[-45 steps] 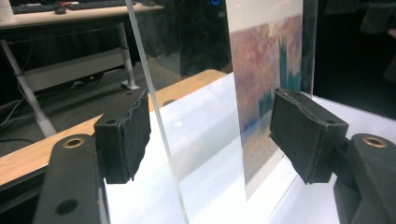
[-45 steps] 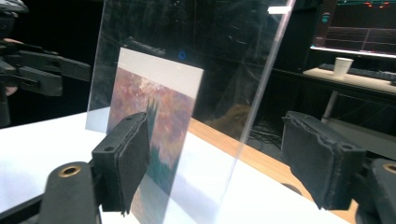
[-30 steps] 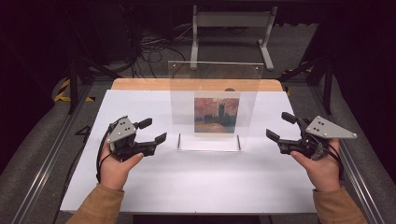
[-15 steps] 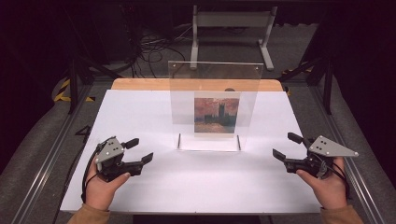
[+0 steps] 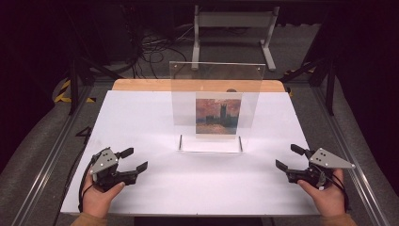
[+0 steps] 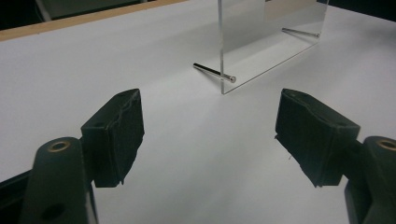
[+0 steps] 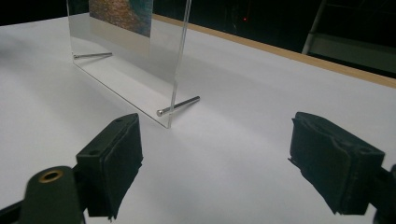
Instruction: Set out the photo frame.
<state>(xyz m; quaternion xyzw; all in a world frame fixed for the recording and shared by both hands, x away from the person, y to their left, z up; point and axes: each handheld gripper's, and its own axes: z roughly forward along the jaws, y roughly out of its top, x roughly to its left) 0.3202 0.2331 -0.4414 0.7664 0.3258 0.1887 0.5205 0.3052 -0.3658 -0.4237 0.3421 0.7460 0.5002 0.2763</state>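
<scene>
A: Where do I stand? Starting nearest me: my left gripper (image 5: 131, 160) sits low at the near left of the white table (image 5: 141, 117), jaws spread wide with nothing between them. My right gripper (image 5: 291, 157) is at the near right, jaws just as wide apart and empty too.

B: And the thing you're working on?

A: The clear acrylic frame (image 5: 214, 106) stands upright in the middle of the table, farther back, well apart from both grippers and roughly between them. It holds a small painting print (image 5: 218, 116) in orange and dark tones.

B: So how far along would you say you are?

A: My judgement is that nothing is in hand right now. The frame stands on its own, square to me, untouched. Whether that is the finished state or the start, I can't tell from here; any grasp is yet to come.

B: Count it out for me.

A: Two grippers, one frame, one print. In the left gripper view I see two metal pins (image 6: 214, 72) through the frame's lower edge as feet. At the top corners there may be two small fasteners, but they are too faint to be sure
</scene>
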